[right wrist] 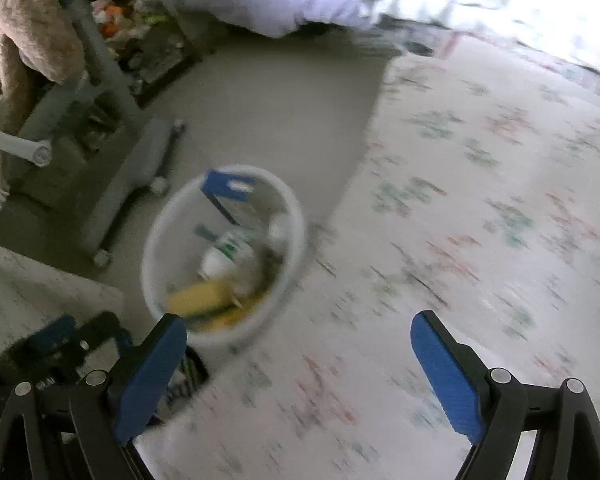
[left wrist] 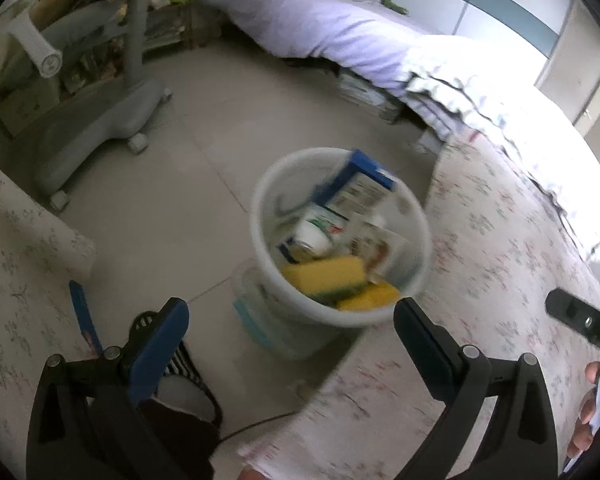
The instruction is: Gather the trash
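With both the left tongs (left wrist: 291, 330) and right tongs (right wrist: 299, 346) released and empty, we judge collection largely done: the white bin (left wrist: 260, 216) on the floor beside the bed (left wrist: 500, 280) already holds cartons and yellow sponges (left wrist: 324, 274).

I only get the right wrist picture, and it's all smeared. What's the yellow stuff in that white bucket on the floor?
Observer: The left wrist view is sharper. The white bucket holds two yellow blocks, sponges by the look.
Operator: Is anything next to the bucket?
Observer: Yes, a clear plastic box with teal clips sits against its near side.
Operator: And the blue thing poking up?
Observer: It's a carton with a blue top and a printed side, sticking out above the far rim.
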### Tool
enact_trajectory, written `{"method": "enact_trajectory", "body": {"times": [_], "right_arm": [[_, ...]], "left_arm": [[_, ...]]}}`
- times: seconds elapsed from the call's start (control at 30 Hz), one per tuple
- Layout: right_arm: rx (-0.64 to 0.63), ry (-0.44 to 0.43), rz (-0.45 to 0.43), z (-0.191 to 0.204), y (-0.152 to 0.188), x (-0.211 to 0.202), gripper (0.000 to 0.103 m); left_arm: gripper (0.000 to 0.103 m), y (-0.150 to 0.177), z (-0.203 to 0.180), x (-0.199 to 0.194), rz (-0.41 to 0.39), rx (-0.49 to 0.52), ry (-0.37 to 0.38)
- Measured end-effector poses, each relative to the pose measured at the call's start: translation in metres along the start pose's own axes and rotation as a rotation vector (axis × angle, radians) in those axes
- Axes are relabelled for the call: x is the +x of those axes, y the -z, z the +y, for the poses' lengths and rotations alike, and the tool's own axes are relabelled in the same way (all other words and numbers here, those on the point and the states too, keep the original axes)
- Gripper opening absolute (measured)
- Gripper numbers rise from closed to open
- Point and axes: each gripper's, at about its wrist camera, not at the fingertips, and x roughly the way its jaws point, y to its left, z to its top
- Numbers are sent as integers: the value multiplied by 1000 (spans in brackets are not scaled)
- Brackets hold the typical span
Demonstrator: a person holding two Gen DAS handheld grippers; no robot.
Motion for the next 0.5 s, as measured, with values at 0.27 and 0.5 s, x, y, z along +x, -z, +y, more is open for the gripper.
{"method": "enact_trajectory", "body": {"times": [0.27, 0.5], "right_arm": [[-23, 171, -36, -30, 57, -56, 96], [14, 248, -143, -40, 119, -101, 99]], "left_arm": [[103, 59, -57, -32, -27, 72, -20], [103, 110, -101, -54, -42, 144, -28]]}}
